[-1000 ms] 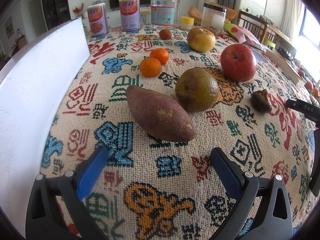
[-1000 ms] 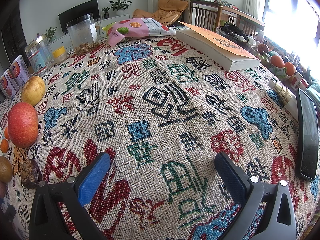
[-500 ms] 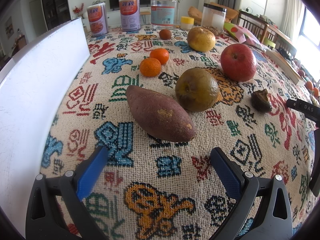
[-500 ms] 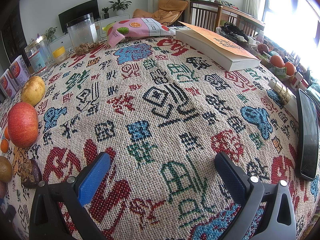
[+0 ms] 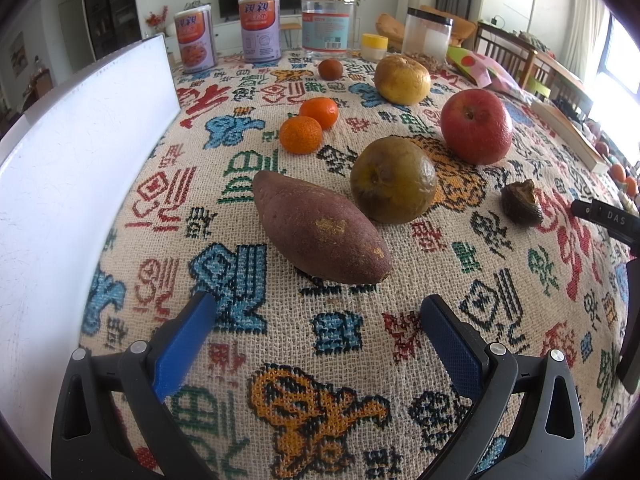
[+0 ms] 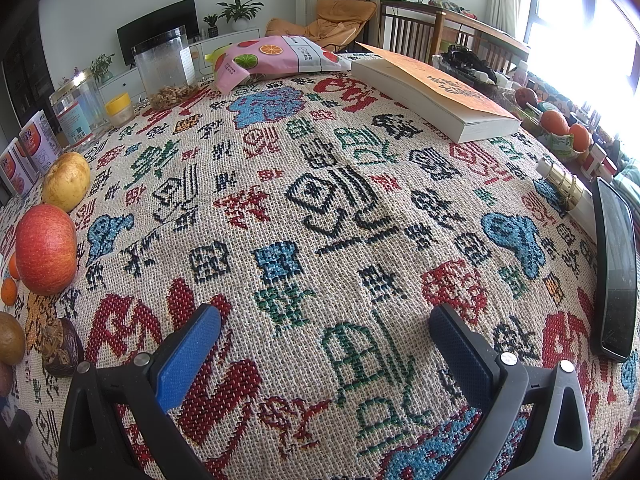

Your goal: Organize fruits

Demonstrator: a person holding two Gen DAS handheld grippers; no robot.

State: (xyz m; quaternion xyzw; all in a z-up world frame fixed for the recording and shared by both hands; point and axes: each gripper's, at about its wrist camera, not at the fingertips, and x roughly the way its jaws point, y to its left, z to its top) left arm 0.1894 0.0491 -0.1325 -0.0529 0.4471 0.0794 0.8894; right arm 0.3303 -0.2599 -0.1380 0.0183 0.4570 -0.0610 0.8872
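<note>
Fruits: a sweet potato, a brownish-green round fruit, a red apple, two small oranges and a yellow pear-like fruit are seen spread on the surface ahead of the left tongs; the two oranges touch each other.
Left tongs: spread wide, nothing gripped; the blue pads are held just short of the sweet potato, which lies between and beyond them.
Right tongs: spread wide and empty; only bare patterned cloth is seen between the pads. The apple and the yellow fruit are seen at the far left of this view.
Dried brown piece: placed right of the green fruit, apart from it.
Surface: covered with a woven cloth bearing coloured characters.
White board: stood along the left edge.
Far edge: two printed cans, a clear jar and a small yellow-lidded pot are lined up.
Right side: a thick book, a pink snack bag and a dark phone-like slab are seen.
Room: a television, potted plants and wooden chairs are visible behind.
</note>
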